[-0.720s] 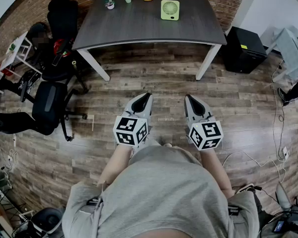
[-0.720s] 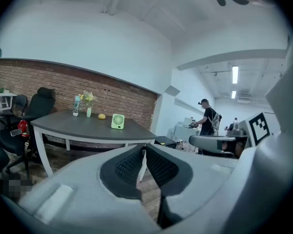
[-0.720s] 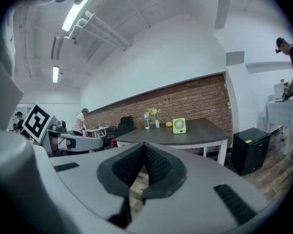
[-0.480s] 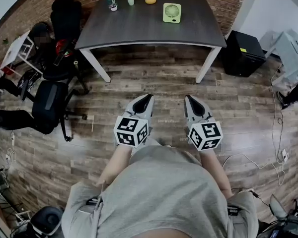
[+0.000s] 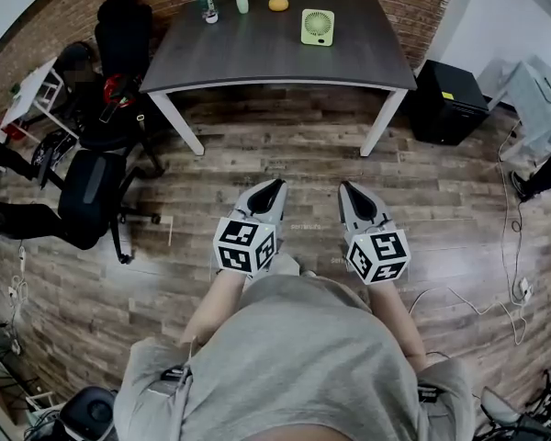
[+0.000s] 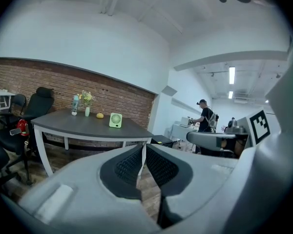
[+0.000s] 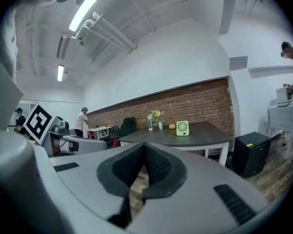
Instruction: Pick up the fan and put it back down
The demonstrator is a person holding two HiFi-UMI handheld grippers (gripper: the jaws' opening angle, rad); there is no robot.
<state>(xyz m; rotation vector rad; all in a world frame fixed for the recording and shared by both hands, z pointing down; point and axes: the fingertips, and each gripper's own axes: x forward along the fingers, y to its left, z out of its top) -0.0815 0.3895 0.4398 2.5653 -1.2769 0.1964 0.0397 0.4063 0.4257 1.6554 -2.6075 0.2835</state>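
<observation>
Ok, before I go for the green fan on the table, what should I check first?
1. Fan upright on the table: ok.
2. Space beside the fan: ok, the orange lies apart at its left.
3. Left gripper open for grasping: not ok, shut, empty.
4. Right gripper open: not ok, shut, empty.
5. Grippers at the fan: not ok, both over the floor, short of the table.

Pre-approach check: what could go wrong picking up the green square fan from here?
Left gripper and right gripper are both shut; one must open before the green square fan. It stands far back on the dark grey table, near a round orange fruit; reaching over might knock either.
</observation>
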